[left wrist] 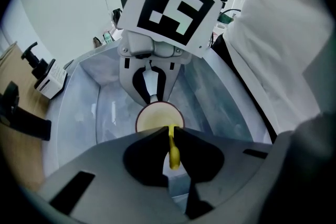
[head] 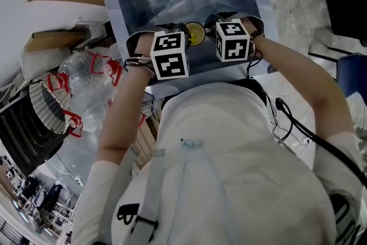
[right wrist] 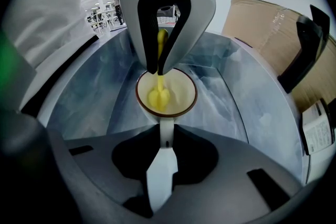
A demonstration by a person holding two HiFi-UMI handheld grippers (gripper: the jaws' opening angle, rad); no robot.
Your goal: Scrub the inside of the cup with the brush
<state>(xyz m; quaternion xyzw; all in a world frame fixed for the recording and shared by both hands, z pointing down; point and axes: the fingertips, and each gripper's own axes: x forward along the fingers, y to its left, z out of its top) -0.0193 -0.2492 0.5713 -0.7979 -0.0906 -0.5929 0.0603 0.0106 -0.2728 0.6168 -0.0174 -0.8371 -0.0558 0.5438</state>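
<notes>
Brush in cup; left gripper pinches brush, right gripper pinches handle; steady cup, swirl round wall

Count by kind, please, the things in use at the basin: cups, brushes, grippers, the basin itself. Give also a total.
cup: 1, its handle clamped in the right gripper
yellow brush: 1, clamped in the left gripper, head inside the cup
grippers: 2
basin: 1
Total: 5

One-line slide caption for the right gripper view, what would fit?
Right gripper holds the cup by its handle while the left gripper holds the yellow brush inside it.
</notes>
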